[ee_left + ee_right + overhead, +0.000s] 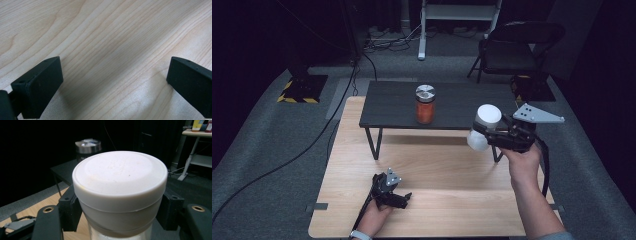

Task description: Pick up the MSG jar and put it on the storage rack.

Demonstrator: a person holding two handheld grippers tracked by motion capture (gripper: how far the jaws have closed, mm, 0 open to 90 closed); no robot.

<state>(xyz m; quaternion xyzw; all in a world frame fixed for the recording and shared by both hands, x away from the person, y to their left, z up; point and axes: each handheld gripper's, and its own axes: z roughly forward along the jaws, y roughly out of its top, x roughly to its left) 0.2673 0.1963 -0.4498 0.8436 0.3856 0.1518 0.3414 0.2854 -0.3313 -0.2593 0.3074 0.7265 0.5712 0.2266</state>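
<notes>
Right gripper is gripping the white-lidded jar just under its lid, jaws clamped on both sides — jar is hanging in the air above the desk, near the dark low table. Left gripper is resting low over the desk, jaws standing wide, nothing between them.

A light wooden table stands on grey carpet; behind are a black folding chair, floor cables, and dark walls
</notes>
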